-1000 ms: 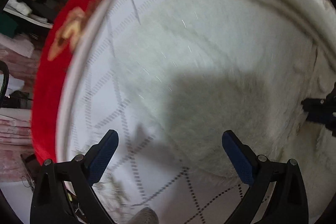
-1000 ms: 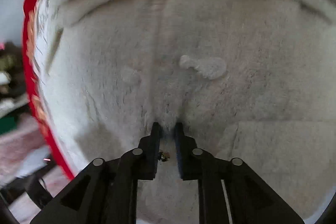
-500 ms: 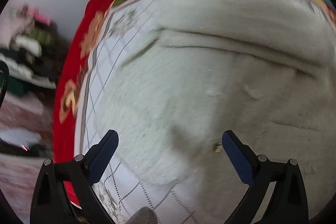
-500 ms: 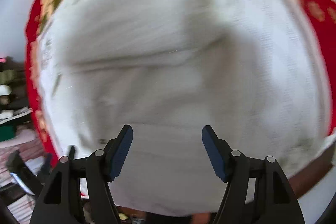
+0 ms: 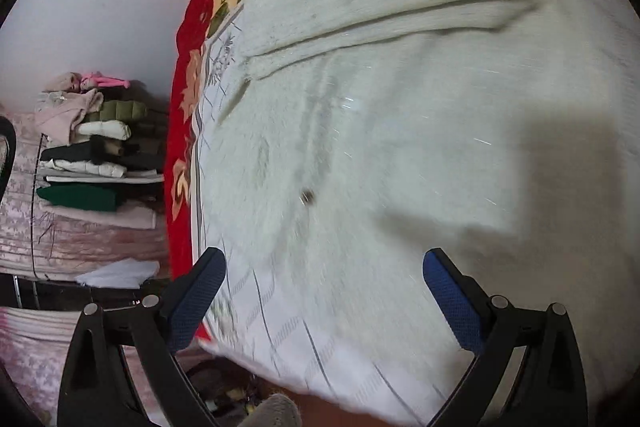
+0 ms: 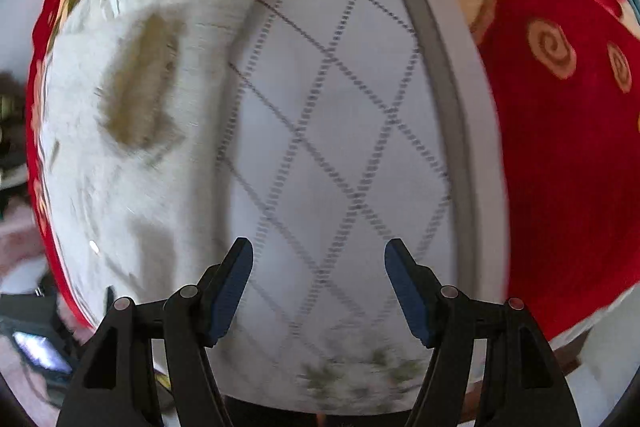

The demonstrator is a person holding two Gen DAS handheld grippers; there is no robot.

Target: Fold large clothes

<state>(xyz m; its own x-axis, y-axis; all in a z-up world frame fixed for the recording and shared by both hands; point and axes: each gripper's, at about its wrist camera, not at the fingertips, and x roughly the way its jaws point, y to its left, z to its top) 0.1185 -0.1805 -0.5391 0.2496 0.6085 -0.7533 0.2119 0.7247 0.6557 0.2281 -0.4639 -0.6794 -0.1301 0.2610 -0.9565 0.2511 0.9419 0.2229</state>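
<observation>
A large fuzzy white garment lies spread on a white quilted sheet with a grey diamond pattern. A small dark button shows on it. My left gripper hangs open above the garment's near edge, nothing between its blue pads. In the right wrist view the same garment lies at the left, folded over with a tan patch. My right gripper stands open over the bare sheet, to the right of the garment, holding nothing.
A red flowered blanket borders the sheet; the blanket fills the right side in the right wrist view. A stack of folded clothes sits on a pink cover left of the bed. The bed's near edge runs just under both grippers.
My right gripper let go of the white garment, opened wide and swung right onto the bare sheet. The left gripper stayed open and pulled back toward the bed's near left edge.
</observation>
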